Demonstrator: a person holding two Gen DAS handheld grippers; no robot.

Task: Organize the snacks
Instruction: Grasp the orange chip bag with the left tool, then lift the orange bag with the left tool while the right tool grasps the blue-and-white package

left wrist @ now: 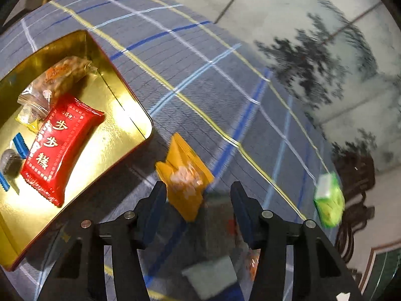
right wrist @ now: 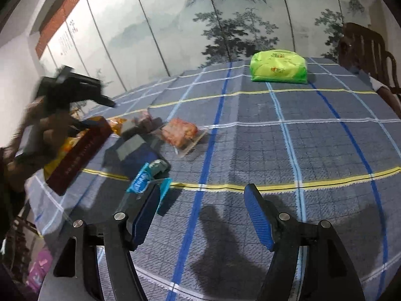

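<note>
Left wrist view: the left claw (left wrist: 198, 195) stands partly open over the table (left wrist: 190, 80), an orange snack packet (left wrist: 184, 175) between its fingers; whether they press it I cannot tell. Left of it lies the gold tin (left wrist: 120, 115) holding a red cake packet (left wrist: 59, 148). The right claw (right wrist: 201, 200) gapes empty, a blue-wrapped candy (right wrist: 145, 180) by its left finger.
</note>
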